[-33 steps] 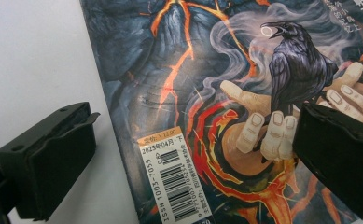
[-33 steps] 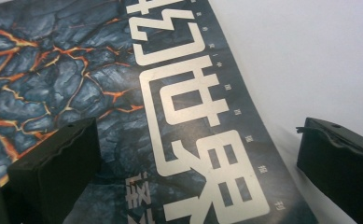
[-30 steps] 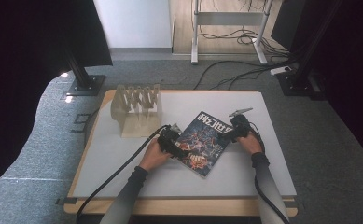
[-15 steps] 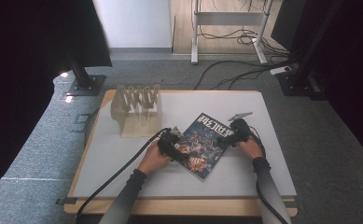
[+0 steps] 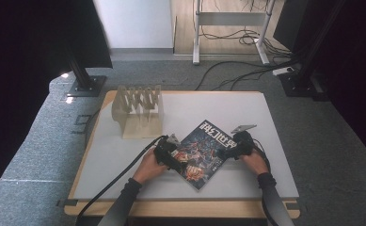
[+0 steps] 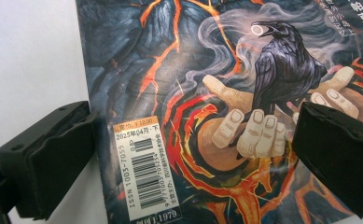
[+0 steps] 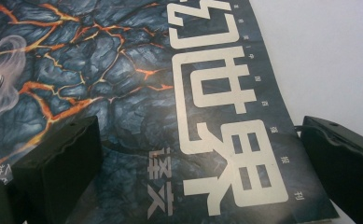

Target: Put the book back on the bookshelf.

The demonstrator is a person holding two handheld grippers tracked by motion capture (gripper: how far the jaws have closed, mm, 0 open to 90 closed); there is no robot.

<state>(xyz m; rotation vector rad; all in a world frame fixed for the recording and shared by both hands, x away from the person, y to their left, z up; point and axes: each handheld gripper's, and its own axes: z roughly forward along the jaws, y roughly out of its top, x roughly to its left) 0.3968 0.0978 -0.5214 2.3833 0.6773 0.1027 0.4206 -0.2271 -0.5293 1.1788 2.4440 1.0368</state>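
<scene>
While the magazine [image 5: 202,149] lies flat and skewed on the white table [image 5: 124,155], in front of and to the right of the wooden rack [image 5: 139,110], it is flanked by both grippers. The left gripper [image 5: 167,157] is held at the magazine's left edge, beside the barcode label [image 6: 144,169]; its jaws are spread wide, one over bare table just off the cover, the other above the raven picture. The right gripper [image 5: 232,150] is set at the title end, its jaws likewise parted, straddling the large pale characters [image 7: 216,116].
</scene>
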